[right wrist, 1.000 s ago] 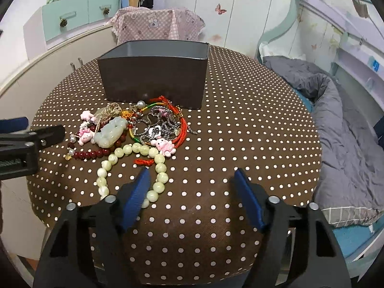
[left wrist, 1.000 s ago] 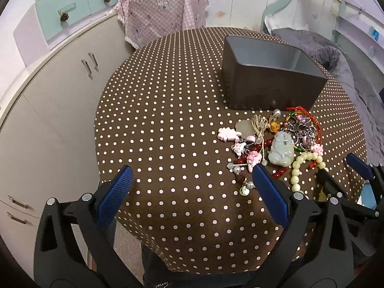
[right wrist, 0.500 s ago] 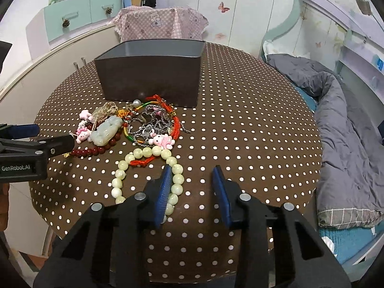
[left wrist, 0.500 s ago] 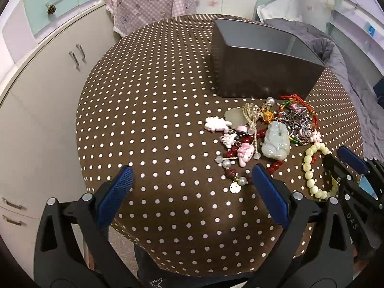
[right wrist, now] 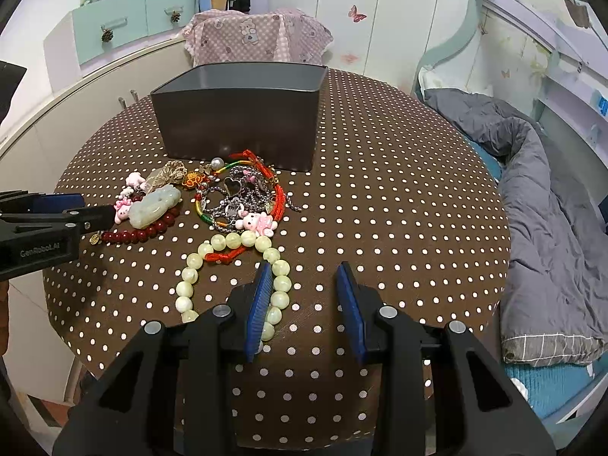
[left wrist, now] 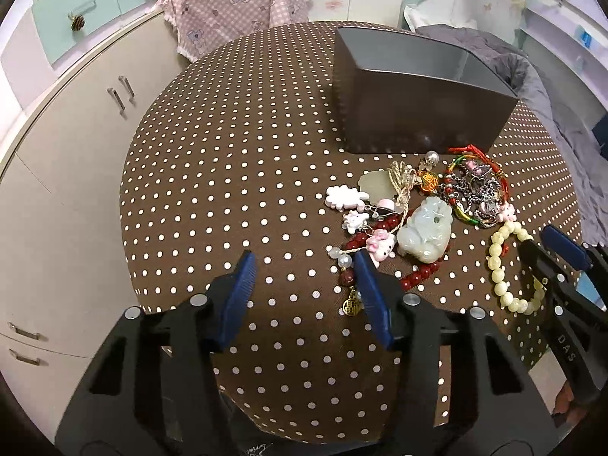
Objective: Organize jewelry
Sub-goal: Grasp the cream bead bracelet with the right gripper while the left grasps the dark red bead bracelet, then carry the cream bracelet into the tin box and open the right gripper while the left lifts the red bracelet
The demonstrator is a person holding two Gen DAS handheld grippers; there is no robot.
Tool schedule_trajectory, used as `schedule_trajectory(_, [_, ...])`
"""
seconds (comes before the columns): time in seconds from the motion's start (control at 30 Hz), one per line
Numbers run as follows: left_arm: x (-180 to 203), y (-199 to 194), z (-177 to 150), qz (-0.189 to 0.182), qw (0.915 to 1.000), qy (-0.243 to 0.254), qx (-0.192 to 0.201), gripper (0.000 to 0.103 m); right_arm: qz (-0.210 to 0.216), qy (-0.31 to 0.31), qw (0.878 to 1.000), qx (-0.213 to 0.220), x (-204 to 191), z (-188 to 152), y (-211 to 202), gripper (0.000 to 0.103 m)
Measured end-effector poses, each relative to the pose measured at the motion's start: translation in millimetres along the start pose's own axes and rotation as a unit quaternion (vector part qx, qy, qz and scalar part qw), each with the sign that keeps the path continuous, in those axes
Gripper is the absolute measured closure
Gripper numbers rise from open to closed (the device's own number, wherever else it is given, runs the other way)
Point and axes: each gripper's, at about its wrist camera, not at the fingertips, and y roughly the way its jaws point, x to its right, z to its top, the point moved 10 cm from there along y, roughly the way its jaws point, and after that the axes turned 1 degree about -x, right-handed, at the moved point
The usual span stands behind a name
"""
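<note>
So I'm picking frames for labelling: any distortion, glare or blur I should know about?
Left wrist view: heavy fisheye bending the cabinet, dark corners, beads sharp, faint sheen on the box. Right wrist view: same warping and corner vignette, soft shadow under the tongs, jewelry crisp, no motion blur.

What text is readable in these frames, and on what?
"GenRobot.AI": side of the left hand-held gripper, right wrist view; soft but legible.
"DAS": arm of the right hand-held gripper, left wrist view.
Gold charm and orange charm: characters too small to read.
</note>
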Motion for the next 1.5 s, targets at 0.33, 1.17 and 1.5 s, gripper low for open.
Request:
schedule_trajectory(0.33, [15.0,-3.7,1.8,-0.013,0.9994,0.030,0.008,0.094,0.007,-0.002,1.000,0.006,-3.6,1.7,0.4,0.082])
schedule_trajectory(1.17, [7.2,-49.9,51.1,-0.092,0.9922,0.012,0.083,0.095,0.013,0.018,0.998,0.053,16.4,36.2,-23.7,0.095])
schedule_trajectory(1.5, [7.4,-72.4,79.9,-0.115,0.9858,0.003,0.122,0.095,0.006,0.013,0.995,0.103,22.1,75.4,-42.9,0.095])
